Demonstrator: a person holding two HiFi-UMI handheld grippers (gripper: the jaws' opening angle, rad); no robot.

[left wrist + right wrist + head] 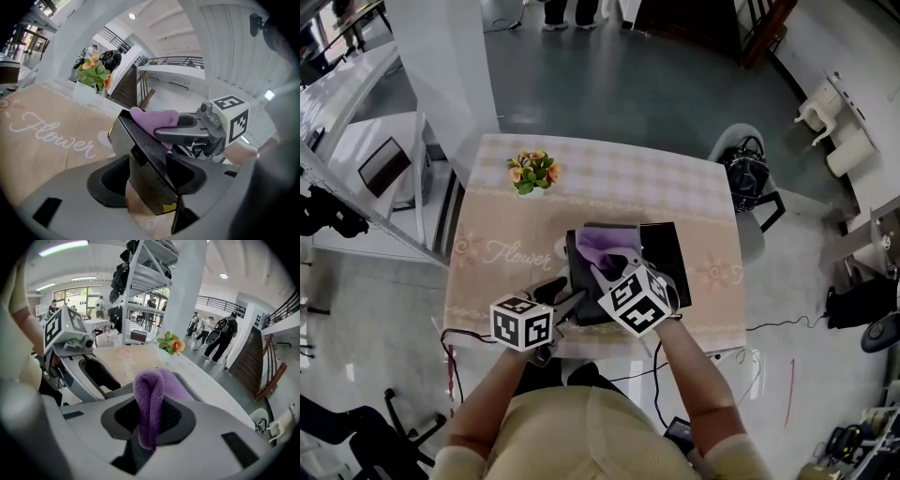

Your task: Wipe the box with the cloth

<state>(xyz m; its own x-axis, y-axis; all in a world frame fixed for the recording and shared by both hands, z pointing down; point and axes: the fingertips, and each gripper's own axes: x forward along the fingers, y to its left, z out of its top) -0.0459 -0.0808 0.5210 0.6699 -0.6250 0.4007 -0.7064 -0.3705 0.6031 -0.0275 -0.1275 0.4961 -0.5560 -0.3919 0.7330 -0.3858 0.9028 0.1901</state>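
Beige-and-pink cloth-covered table (487, 220), one, fills the centre of the head view, with a white "Flower" script at its left.

Count: one pot of orange flowers (532, 172); one black box (664, 246); one purple cloth (605, 246); two grippers; one chair (741, 230) with one black bag (748, 173).

Left of frame: the flower pot stands near the table's far edge, upper left of the box and well apart from it.

Lower left of centre: the left gripper (569, 305) reaches up and right to the box's near left corner. In the left gripper view its jaws stand wide, and the box (140, 145) sits edge-on between them. Both pads press its sides, so the left gripper (152, 176) has hold of the box and nothing else.

Centre: the box lies on the table toward its near edge. The cloth is draped on the box's left part, on its top.

Lower right of centre: the right gripper (605, 272) points up and left onto the cloth. In the right gripper view its jaws (149, 413) are nearly together, pinching one fold of the cloth (150, 390), which rises out of the gap and hangs down below it. The left gripper view shows the cloth (152, 119) bearing on the box's upper edge.

Right of frame: the chair with the bag stands off the table's far right corner.
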